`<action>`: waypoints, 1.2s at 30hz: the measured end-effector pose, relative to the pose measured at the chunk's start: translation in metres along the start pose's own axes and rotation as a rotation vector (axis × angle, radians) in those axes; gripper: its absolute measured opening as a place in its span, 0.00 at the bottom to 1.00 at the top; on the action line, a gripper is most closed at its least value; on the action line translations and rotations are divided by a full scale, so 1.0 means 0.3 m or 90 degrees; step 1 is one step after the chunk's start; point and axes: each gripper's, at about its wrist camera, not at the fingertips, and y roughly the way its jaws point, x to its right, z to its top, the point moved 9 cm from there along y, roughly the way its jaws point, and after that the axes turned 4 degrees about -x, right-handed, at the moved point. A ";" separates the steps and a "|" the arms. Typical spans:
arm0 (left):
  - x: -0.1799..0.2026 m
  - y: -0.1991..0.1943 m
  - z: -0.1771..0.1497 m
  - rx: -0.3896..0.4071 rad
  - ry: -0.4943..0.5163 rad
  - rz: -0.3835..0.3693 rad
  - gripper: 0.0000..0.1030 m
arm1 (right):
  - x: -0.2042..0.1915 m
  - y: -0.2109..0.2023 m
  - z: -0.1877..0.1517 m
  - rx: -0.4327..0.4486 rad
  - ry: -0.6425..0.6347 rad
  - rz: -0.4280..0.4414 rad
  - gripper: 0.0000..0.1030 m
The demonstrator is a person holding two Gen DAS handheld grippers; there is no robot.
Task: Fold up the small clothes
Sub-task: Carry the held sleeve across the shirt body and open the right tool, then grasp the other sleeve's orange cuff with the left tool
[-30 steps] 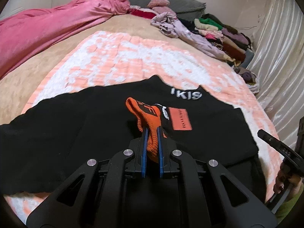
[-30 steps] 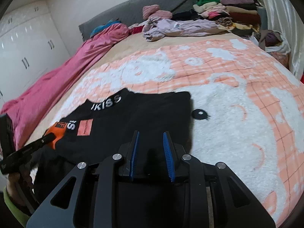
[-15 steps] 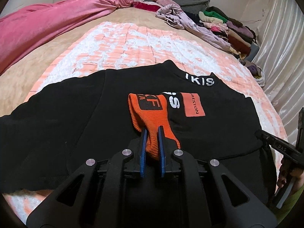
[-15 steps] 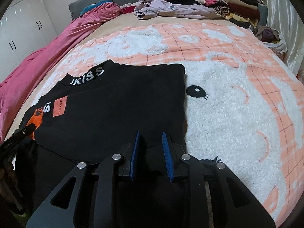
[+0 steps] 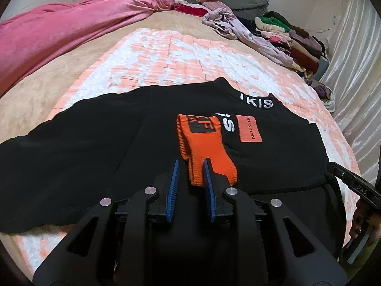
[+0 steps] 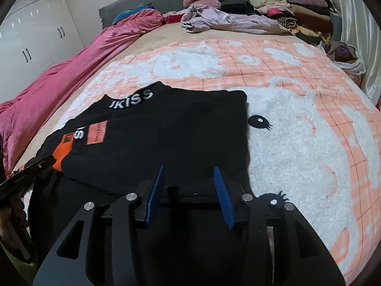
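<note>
Pink duvet point(image 5: 71, 31), clothes pile point(image 6: 297, 12), white wardrobe point(image 6: 31, 31).

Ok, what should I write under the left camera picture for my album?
The open left gripper lets go of the orange cuff, laid across the black sweater on the bed.

Left gripper point(image 5: 189, 177) and right gripper point(image 6: 188, 182): matte black bodies with triangular cut-outs, round silver screws at the pivots, ridged blue pads on the inner faces of both fingers point(image 5: 173, 186)
</note>
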 end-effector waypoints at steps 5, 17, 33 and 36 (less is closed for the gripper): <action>-0.030 -0.032 -0.005 0.006 -0.012 0.008 0.26 | -0.045 -0.026 0.009 0.014 -0.013 0.008 0.49; -0.172 -0.146 -0.024 0.041 -0.048 0.048 0.47 | -0.174 -0.062 0.018 0.027 -0.050 0.022 0.50; -0.468 -0.337 -0.067 0.097 -0.127 0.136 0.63 | -0.408 -0.049 0.027 0.037 -0.096 0.045 0.90; -0.559 -0.384 -0.085 0.109 -0.158 0.159 0.63 | -0.458 -0.044 0.028 0.033 -0.110 0.056 0.89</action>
